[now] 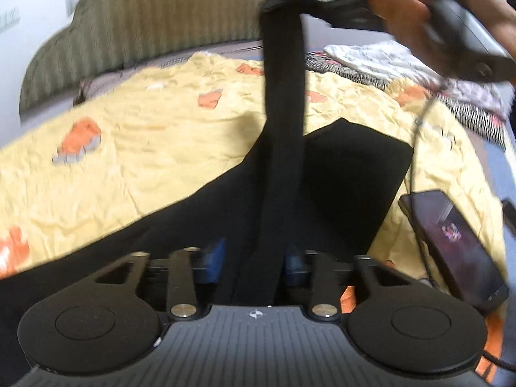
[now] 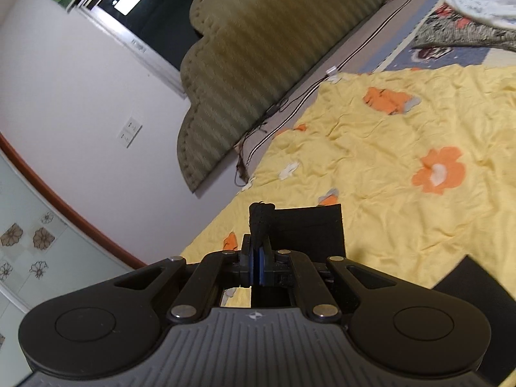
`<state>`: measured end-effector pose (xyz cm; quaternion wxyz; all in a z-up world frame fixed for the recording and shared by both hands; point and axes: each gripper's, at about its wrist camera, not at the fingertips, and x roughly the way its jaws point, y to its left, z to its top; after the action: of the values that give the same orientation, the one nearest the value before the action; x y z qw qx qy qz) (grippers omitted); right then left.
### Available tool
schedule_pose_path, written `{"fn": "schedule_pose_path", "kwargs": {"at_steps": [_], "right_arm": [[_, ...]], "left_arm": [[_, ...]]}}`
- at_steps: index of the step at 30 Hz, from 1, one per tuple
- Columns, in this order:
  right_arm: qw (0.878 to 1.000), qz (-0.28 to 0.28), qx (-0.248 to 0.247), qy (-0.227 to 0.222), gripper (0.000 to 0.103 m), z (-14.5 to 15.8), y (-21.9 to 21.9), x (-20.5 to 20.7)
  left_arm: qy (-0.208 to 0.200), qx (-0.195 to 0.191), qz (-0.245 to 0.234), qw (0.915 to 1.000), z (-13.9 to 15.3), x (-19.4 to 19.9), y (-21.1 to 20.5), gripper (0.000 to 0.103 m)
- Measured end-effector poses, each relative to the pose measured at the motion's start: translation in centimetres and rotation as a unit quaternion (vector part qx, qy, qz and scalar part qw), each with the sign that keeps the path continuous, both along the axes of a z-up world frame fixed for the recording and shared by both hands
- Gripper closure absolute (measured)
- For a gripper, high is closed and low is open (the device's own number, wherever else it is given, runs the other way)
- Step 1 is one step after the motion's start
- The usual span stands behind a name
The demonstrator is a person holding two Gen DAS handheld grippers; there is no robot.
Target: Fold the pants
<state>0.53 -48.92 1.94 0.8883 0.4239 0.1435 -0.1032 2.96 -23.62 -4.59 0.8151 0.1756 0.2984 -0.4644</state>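
Observation:
Black pants [image 1: 338, 174] lie spread on a yellow flowered bedsheet [image 1: 129, 135]. My left gripper [image 1: 256, 258] sits low over the near part of the pants, and the black cloth fills the gap between its blue pads, which press on it. A narrow band of the pants rises steeply from there to my right gripper [image 1: 283, 0], held by a hand [image 1: 412, 13] at the top of the left wrist view. In the right wrist view the right gripper [image 2: 257, 246] is shut on a bunched edge of the pants [image 2: 261, 219]. More black cloth [image 2: 306, 229] hangs behind it above the sheet.
A dark phone [image 1: 451, 242] with a cable lies on the sheet at the right. A pile of patterned clothes [image 1: 387, 61] sits at the far right of the bed. A green ribbed headboard [image 2: 258, 48] stands against the white wall, with a window [image 2: 154, 16] beside it.

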Motion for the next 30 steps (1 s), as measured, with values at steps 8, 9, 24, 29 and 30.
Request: {"fn": "schedule_pose_path", "kwargs": {"at_steps": [8, 9, 24, 29, 30], "right_arm": [[0.998, 0.005, 0.031, -0.056, 0.1, 0.3, -0.6, 1.8], [0.996, 0.007, 0.019, -0.083, 0.1, 1.1, -0.3, 1.0], [0.98, -0.143, 0.111, 0.089, 0.1, -12.9, -4.2, -12.5], [0.983, -0.15, 0.072, 0.082, 0.1, -11.3, -2.7, -13.4], [0.983, -0.151, 0.066, 0.086, 0.1, -10.9, -2.7, -13.5]], "left_arm": [[-0.015, -0.098, 0.117, 0.9882, 4.7, 3.9, 3.9, 0.085], [-0.031, -0.114, 0.132, 0.9843, 5.9, 4.0, 4.6, 0.085], [0.123, 0.0, -0.002, 0.9924, 0.5, 1.8, 0.0, 0.086], [0.131, -0.002, -0.006, 0.9914, 0.7, 1.7, 0.2, 0.086], [0.133, 0.0, -0.01, 0.9911, 0.6, 1.7, 0.4, 0.086]]}}
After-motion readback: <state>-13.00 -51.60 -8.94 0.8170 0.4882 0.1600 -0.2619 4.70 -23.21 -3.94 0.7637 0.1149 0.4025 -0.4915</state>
